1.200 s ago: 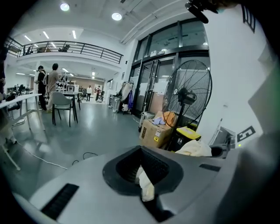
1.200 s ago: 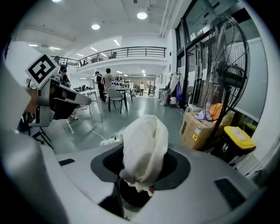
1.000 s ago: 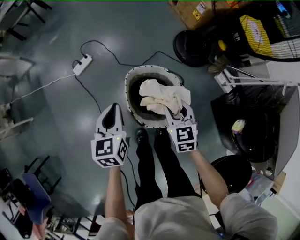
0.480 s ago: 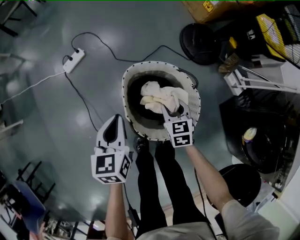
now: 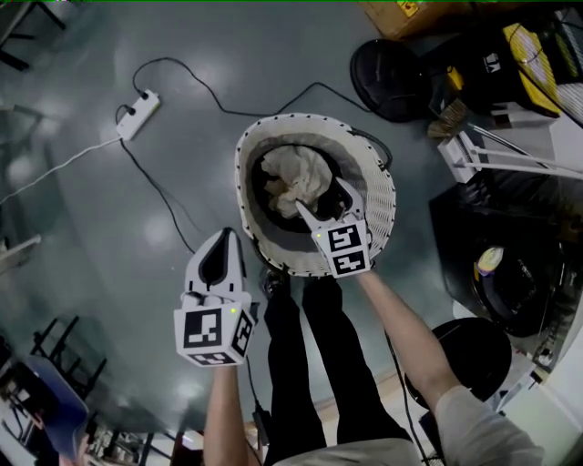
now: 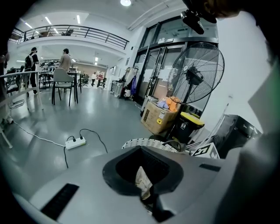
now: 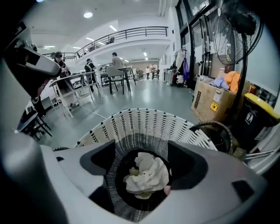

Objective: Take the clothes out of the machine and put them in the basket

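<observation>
A white woven basket (image 5: 383, 196) stands on the floor in front of my legs. A crumpled cream cloth (image 5: 296, 173) lies at its bottom. My right gripper (image 5: 321, 196) hangs over the basket's near side; its jaws have just been opening and stand wide, with nothing pressed between them. In the right gripper view the cloth (image 7: 148, 175) lies loose below the right gripper (image 7: 142, 168), inside the basket (image 7: 144, 118). My left gripper (image 5: 225, 233) is left of the basket over the floor, its jaws drawn to a point. A pale strip shows at the left gripper (image 6: 144, 192) tips.
A white power strip (image 5: 134, 116) and its black cable lie on the grey floor at the far left. A dark machine (image 5: 510, 264) stands at the right. A cardboard box (image 5: 401, 14), a round black base (image 5: 387, 68) and a standing fan (image 6: 197, 74) crowd the far right.
The right gripper came down over the basket with the cloth and opened; the cloth dropped from the jaws to the basket's bottom. The left gripper sank beside the basket.
</observation>
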A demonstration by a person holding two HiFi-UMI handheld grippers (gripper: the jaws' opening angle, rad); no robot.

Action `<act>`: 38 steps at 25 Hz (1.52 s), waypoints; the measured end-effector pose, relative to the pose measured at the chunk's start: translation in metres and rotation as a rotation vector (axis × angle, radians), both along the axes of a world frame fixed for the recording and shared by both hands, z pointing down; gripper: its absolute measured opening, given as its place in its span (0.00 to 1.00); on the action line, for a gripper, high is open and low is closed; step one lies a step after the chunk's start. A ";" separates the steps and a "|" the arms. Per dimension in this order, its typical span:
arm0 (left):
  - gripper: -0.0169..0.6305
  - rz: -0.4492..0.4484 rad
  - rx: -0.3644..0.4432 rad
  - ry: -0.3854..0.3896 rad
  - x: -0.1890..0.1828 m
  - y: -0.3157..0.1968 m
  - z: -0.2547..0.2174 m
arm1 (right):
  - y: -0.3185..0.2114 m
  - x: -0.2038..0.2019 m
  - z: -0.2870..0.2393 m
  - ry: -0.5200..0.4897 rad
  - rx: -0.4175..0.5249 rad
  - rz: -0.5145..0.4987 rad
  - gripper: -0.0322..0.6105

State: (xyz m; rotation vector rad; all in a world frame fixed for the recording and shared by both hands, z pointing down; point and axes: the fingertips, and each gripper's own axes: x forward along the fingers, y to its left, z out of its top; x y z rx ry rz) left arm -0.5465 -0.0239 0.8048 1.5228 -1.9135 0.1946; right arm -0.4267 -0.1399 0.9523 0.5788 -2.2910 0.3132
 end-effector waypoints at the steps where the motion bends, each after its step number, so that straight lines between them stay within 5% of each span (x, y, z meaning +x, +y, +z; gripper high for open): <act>1: 0.05 0.001 0.004 -0.001 0.001 -0.001 -0.003 | 0.000 0.002 -0.005 -0.005 0.006 0.003 0.65; 3: 0.05 0.002 0.012 -0.007 0.001 -0.004 -0.010 | -0.001 0.004 -0.018 -0.018 0.021 0.017 0.63; 7: 0.05 -0.007 0.021 -0.018 -0.002 -0.008 -0.028 | -0.006 0.011 -0.053 -0.047 0.047 0.057 0.38; 14: 0.05 -0.011 0.034 -0.020 -0.004 -0.019 -0.079 | -0.009 0.024 -0.131 -0.078 0.045 0.115 0.11; 21: 0.05 0.031 0.070 -0.045 0.009 -0.029 -0.136 | -0.007 0.050 -0.217 -0.141 0.099 0.184 0.09; 27: 0.05 0.177 0.096 -0.047 0.047 -0.068 -0.158 | -0.027 0.102 -0.262 -0.168 0.163 0.346 0.09; 38: 0.05 0.599 0.131 -0.015 0.227 -0.135 -0.154 | -0.015 0.311 -0.273 -0.100 0.247 0.756 0.09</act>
